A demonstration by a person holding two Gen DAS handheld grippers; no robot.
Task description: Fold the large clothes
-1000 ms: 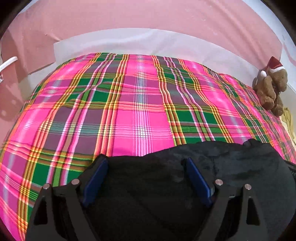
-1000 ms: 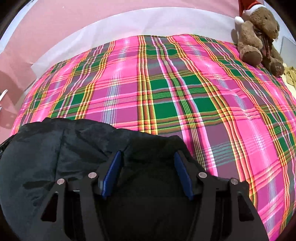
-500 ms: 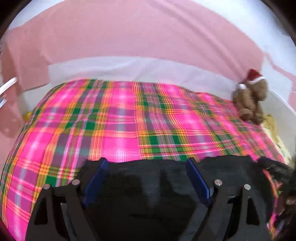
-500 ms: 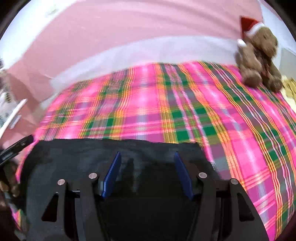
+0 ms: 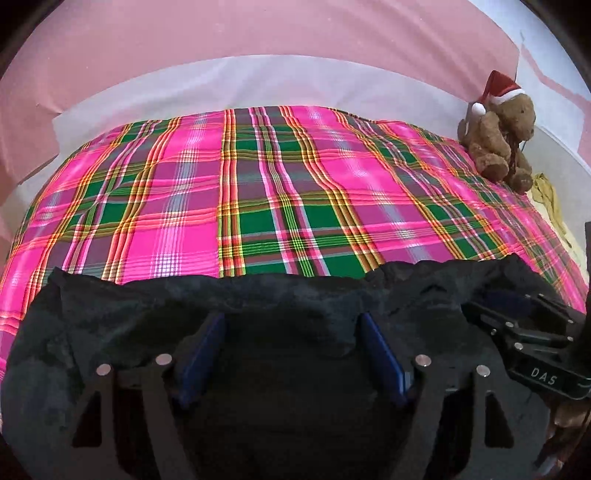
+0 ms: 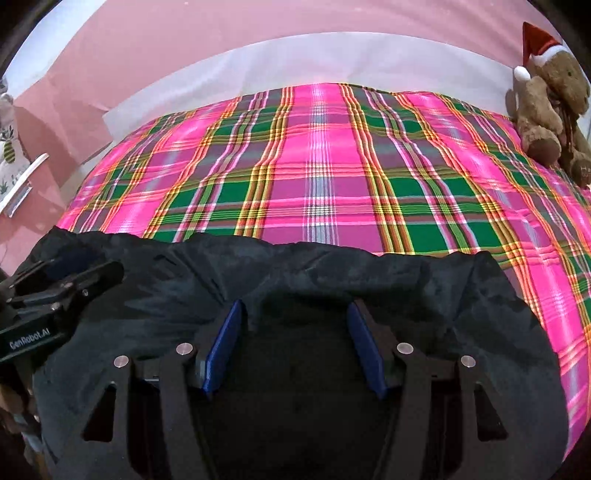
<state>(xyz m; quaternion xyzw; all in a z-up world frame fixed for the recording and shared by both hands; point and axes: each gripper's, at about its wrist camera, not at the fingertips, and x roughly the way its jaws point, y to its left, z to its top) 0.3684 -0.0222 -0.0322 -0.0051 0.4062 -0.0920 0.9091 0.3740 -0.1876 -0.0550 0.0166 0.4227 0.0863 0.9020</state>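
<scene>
Jaws spread on both grippers above black garment (image 5: pixel 280 302); plaid bedspread (image 5: pixel 258 192) lies beyond its edge.

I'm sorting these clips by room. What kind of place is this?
Most likely a bedroom. The black garment lies on what looks like a bed with a pink and green plaid cover, a teddy bear in a Santa hat sits at its far corner, and a pink wall stands behind.

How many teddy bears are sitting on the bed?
1. The teddy bear in a red Santa hat sits at the far right corner of the plaid blanket, near the wall. The black garment covers the near edge, so something could hide underneath.
</scene>
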